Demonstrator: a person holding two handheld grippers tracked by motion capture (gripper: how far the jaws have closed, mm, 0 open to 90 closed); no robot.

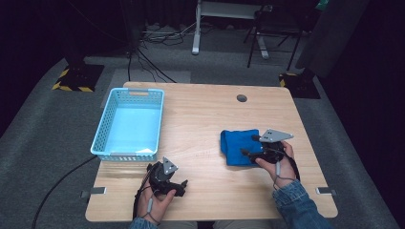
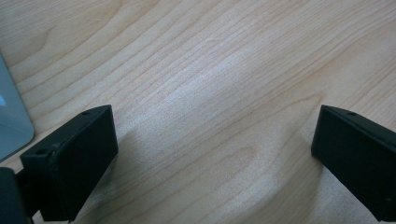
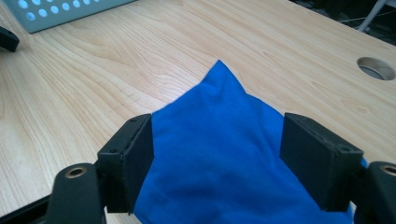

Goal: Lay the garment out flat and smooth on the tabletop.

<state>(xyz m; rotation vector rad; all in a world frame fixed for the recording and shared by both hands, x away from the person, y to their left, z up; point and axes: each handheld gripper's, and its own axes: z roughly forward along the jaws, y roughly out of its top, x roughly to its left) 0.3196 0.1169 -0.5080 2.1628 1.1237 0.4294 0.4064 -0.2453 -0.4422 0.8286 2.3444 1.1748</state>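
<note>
Blue cloth [image 1: 239, 145] folded flat on the right half of the wooden table [image 1: 200, 119], well apart from the light-blue basket [image 1: 107, 121] at the left edge. High view: right gripper [image 1: 248, 151] held in the person's right hand [image 1: 279, 162], tips over the cloth's near-right part, grey plate on top, cable trailing back to a denim sleeve [image 1: 298, 205]. Left gripper [image 1: 184, 186] held in the left hand [image 1: 157, 198] low over bare wood near the front edge, just in front of the basket, pointing right. Round hole [image 1: 242, 98] in the tabletop toward the far side. Left gripper view: jaws spread wide, nothing between them, plain wood grain below, a corner of the basket [image 2: 11, 116] at far left. Right gripper view: jaws parted wide, straddling the cloth [image 3: 219, 154], one on each side and right at the fabric, not clamped on it; cloth corner pointing away toward the far table; basket wall [image 3: 65, 11] top left, tabletop hole [image 3: 376, 67] at right.
</note>
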